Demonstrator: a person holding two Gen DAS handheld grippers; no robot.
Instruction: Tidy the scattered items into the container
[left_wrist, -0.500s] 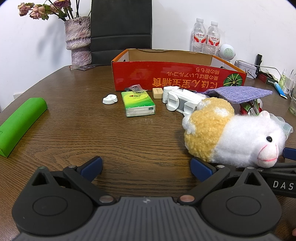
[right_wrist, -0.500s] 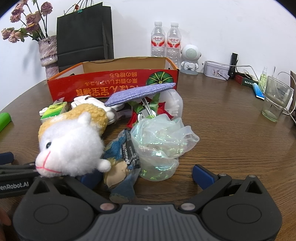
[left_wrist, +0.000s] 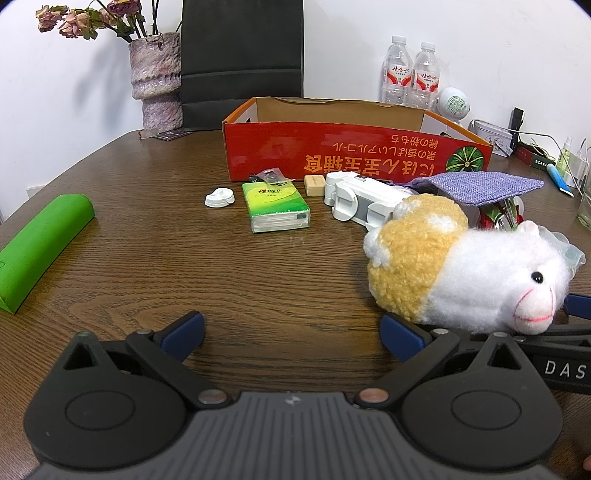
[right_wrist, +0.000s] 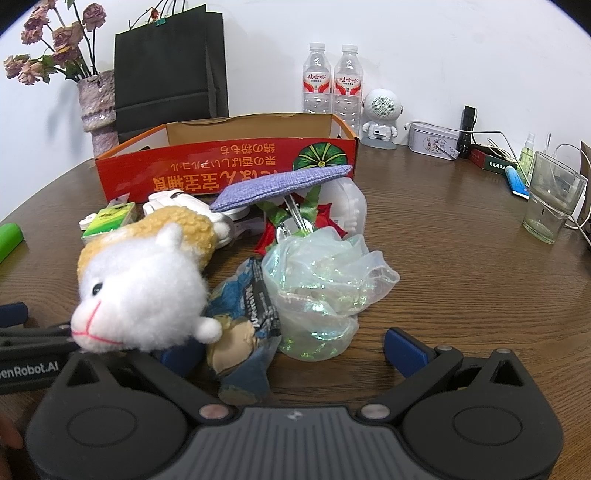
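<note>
A red cardboard box (left_wrist: 332, 158) (right_wrist: 207, 173) stands open at the back of the brown table. In front of it lie a green tissue pack (left_wrist: 275, 206), a white cap (left_wrist: 219, 196), a tan block (left_wrist: 314, 185), a white plastic device (left_wrist: 364, 203), a purple cloth (left_wrist: 480, 188) (right_wrist: 280, 186), and a white and yellow plush toy (left_wrist: 461, 273) (right_wrist: 144, 273). A blue snack packet (right_wrist: 243, 325) and an iridescent plastic cup (right_wrist: 317, 291) lie just ahead of my right gripper (right_wrist: 293, 350), which is open. My left gripper (left_wrist: 291, 334) is open and empty, left of the plush.
A green foam wedge (left_wrist: 40, 243) lies at the far left. A vase of dried flowers (left_wrist: 157, 77), a black bag (left_wrist: 242, 62), two water bottles (right_wrist: 332, 81), a white speaker (right_wrist: 380, 114), a tin (right_wrist: 432, 140) and a glass (right_wrist: 552, 199) stand along the back and right.
Nothing has visibly changed; both grippers stay open and the items lie as before.
</note>
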